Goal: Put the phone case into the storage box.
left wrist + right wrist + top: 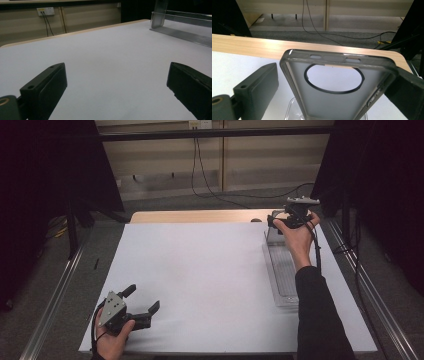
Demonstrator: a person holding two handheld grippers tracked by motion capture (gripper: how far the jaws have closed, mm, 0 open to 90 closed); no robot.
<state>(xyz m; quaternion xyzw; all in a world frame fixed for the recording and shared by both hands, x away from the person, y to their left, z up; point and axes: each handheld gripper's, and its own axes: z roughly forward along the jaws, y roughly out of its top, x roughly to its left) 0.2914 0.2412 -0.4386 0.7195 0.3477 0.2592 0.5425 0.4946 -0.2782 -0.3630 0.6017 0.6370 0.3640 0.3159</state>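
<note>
A translucent grey phone case [329,105] with a round camera hole stands tilted between the jaws of my right gripper [332,82]. Those jaws are spread wide: the left one stands just clear of the case, the right one overlaps its edge. This gripper [280,222] is at the table's far right, over the far end of a clear plastic rack [282,275]. My left gripper [143,298] rests near the front left corner of the white table top [200,265]. It is open, with nothing between its jaws [116,85].
The clear rack [185,35] runs along the table's right side, with an upright wall at its far end. A bare wooden strip [249,45] borders the far edge. Cables [200,175] hang down the wall behind, and dark curtains flank the table.
</note>
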